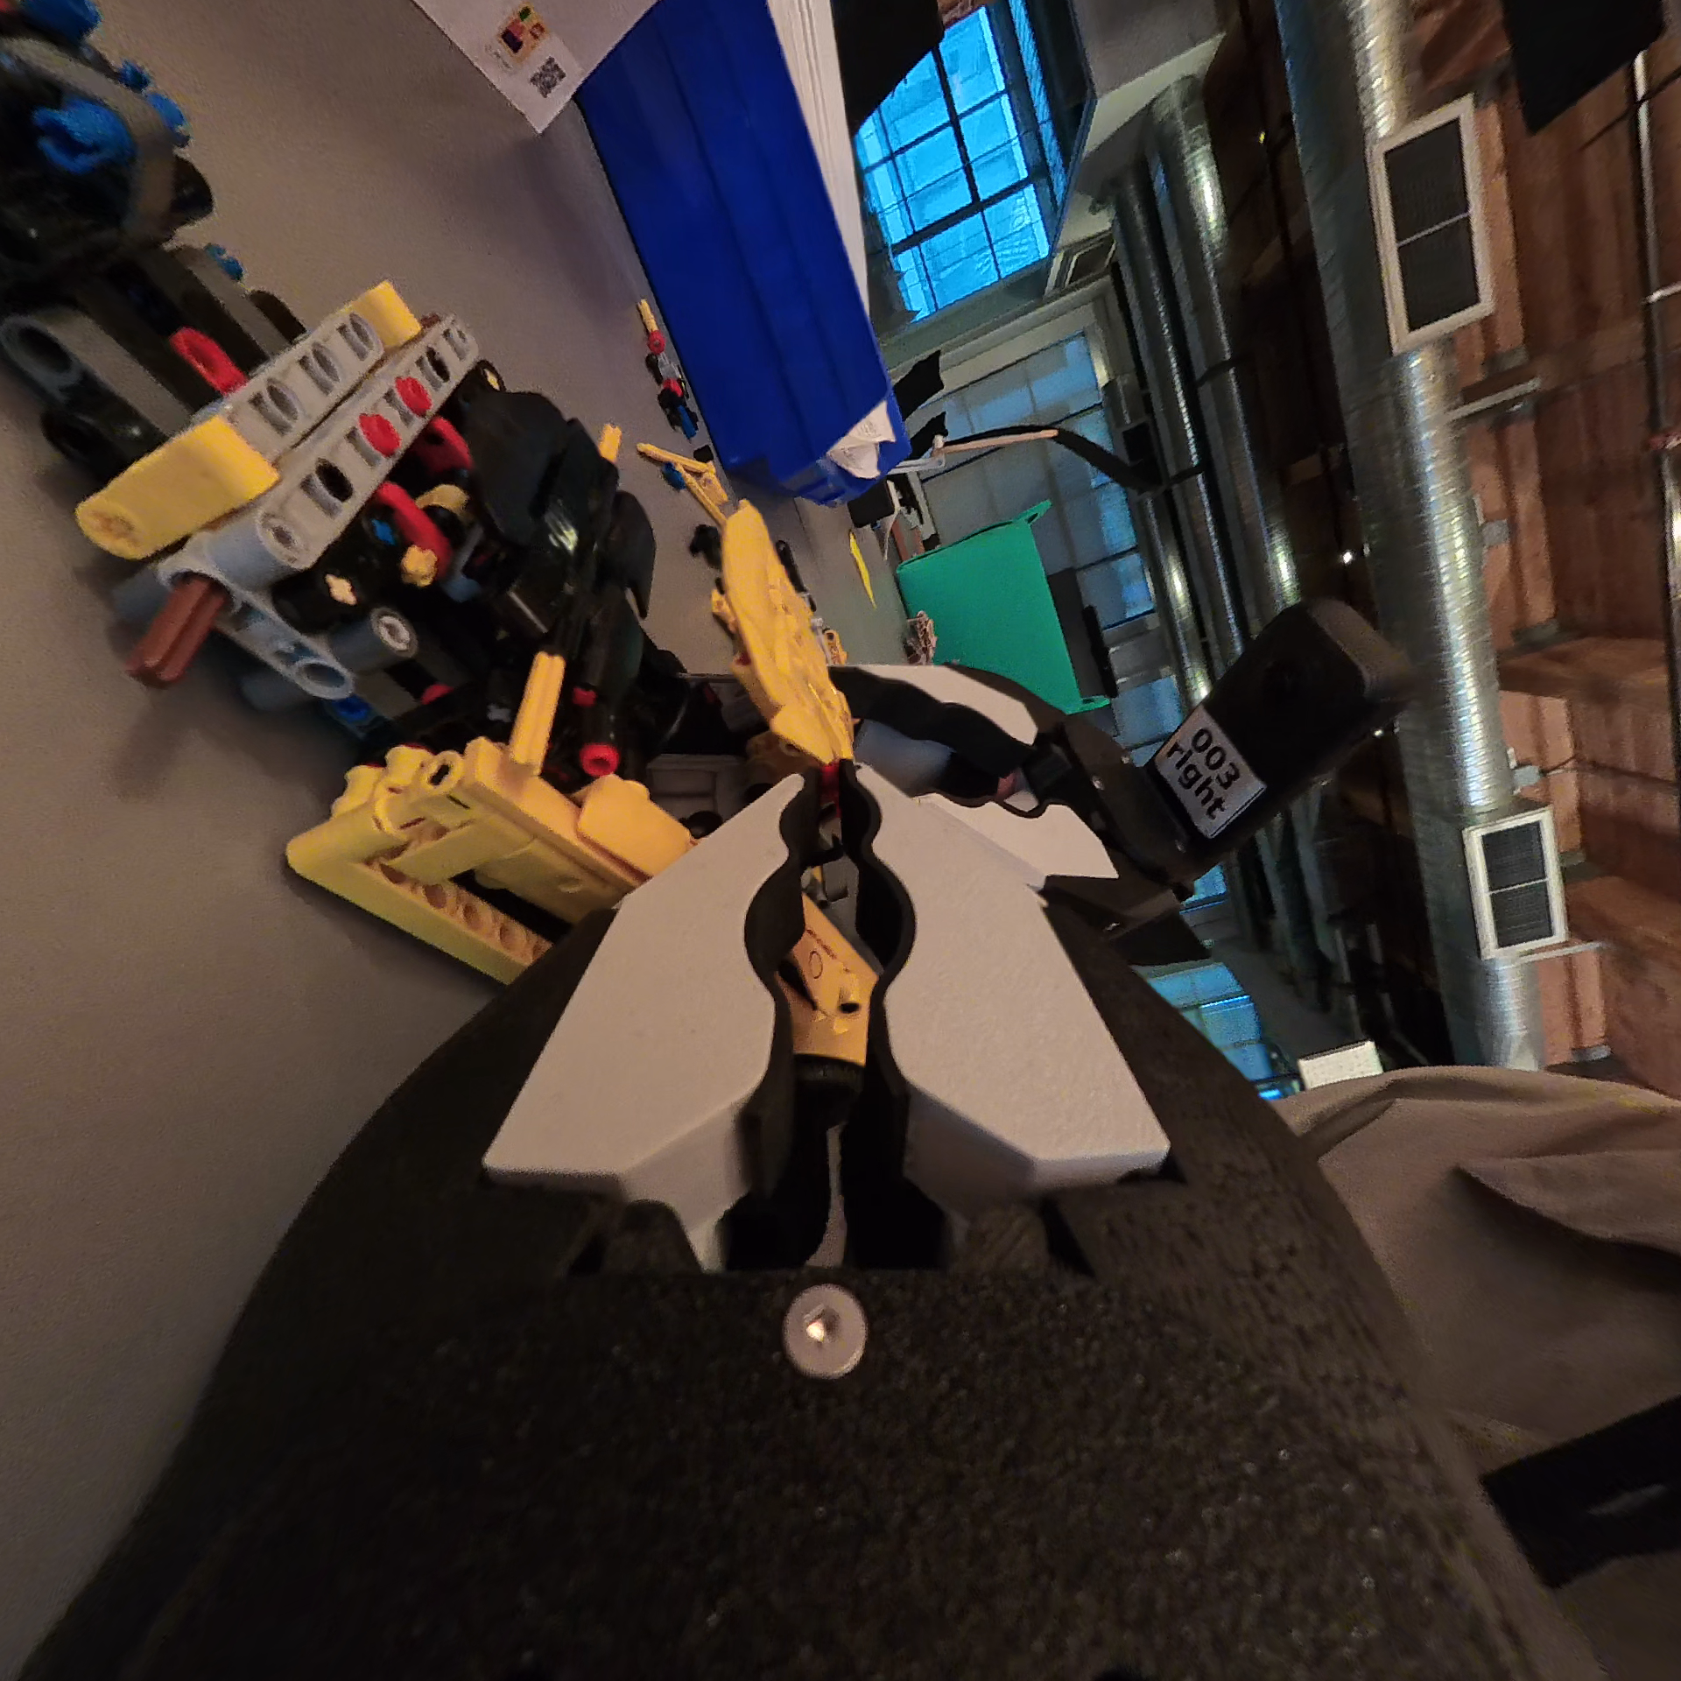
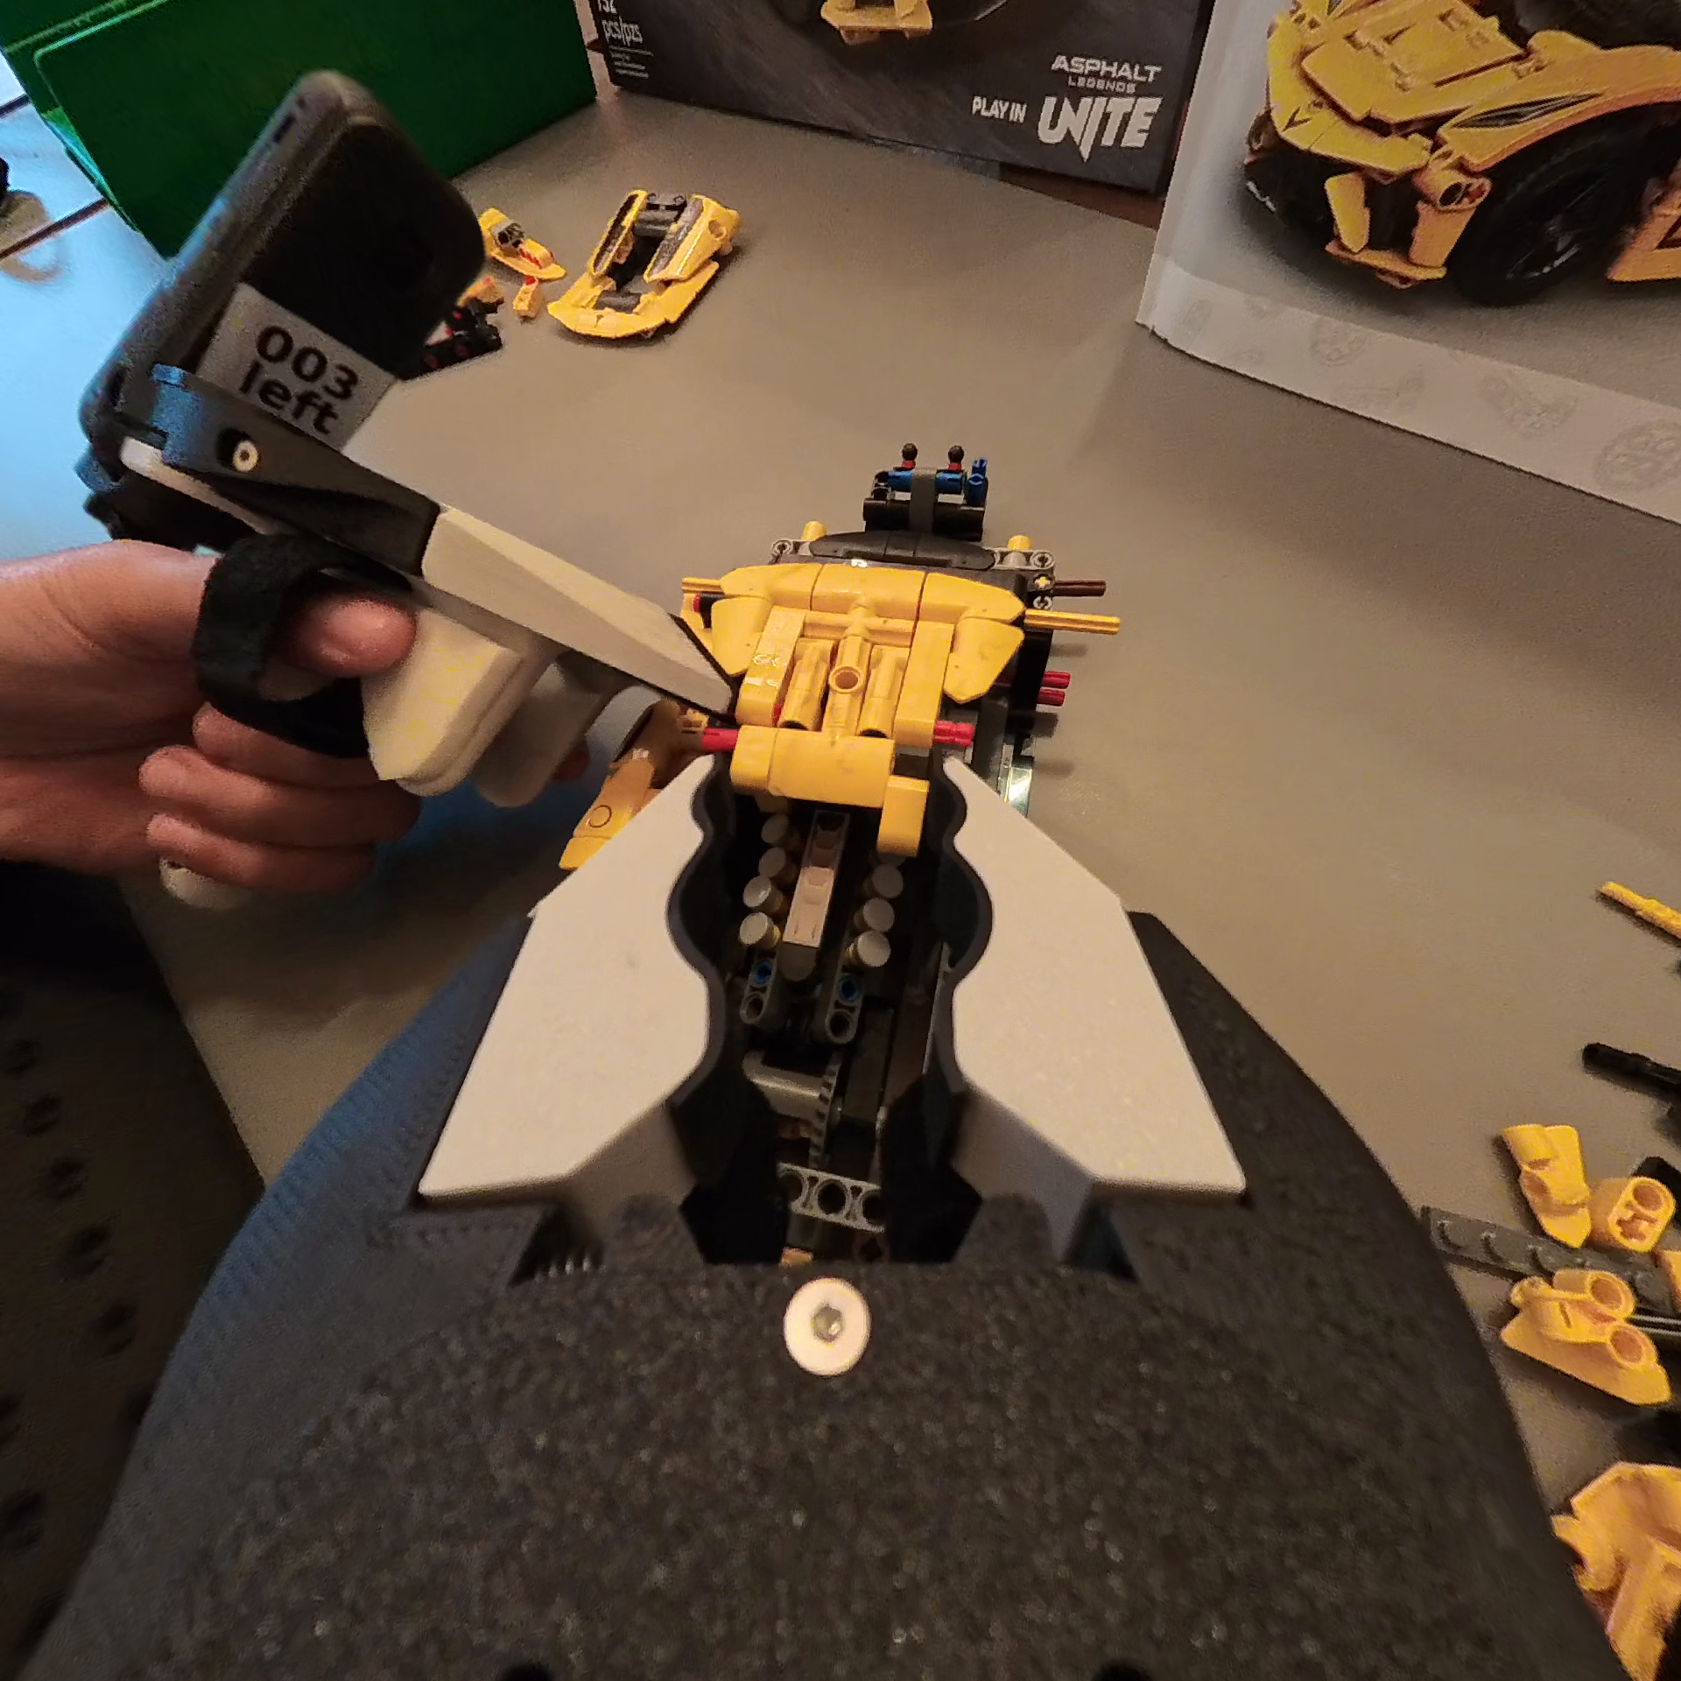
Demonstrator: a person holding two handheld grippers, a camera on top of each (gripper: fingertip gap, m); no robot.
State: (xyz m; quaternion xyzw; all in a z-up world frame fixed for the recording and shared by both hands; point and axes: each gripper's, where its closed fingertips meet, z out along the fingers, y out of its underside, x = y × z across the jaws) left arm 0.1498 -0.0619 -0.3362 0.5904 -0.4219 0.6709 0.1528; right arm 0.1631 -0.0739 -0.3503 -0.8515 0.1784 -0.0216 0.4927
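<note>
A partly built brick car chassis (image 2: 855, 691), black and grey with a yellow rear block, lies on the grey table (image 2: 1273, 728). My right gripper (image 2: 828, 773) straddles its near end, pads against both sides, shut on it. My left gripper (image 1: 832, 782) is shut on a slim yellow panel piece (image 1: 823, 991). Its tips rest at a red pin on the chassis's left side. In the right wrist view the left gripper (image 2: 719, 700), held by a hand (image 2: 109, 709), comes in from the left and touches the yellow block. The chassis (image 1: 364, 546) also shows in the left wrist view.
A small yellow sub-assembly (image 2: 655, 264) and loose bits lie at the back left. The set's dark box (image 2: 910, 73) and a booklet (image 2: 1364, 273) stand behind. Loose yellow parts (image 2: 1583, 1273) lie at the right. A green bin (image 2: 273, 91) and a blue bin (image 1: 746, 227) border the table. Less than 4 cm separates the two grippers' tips.
</note>
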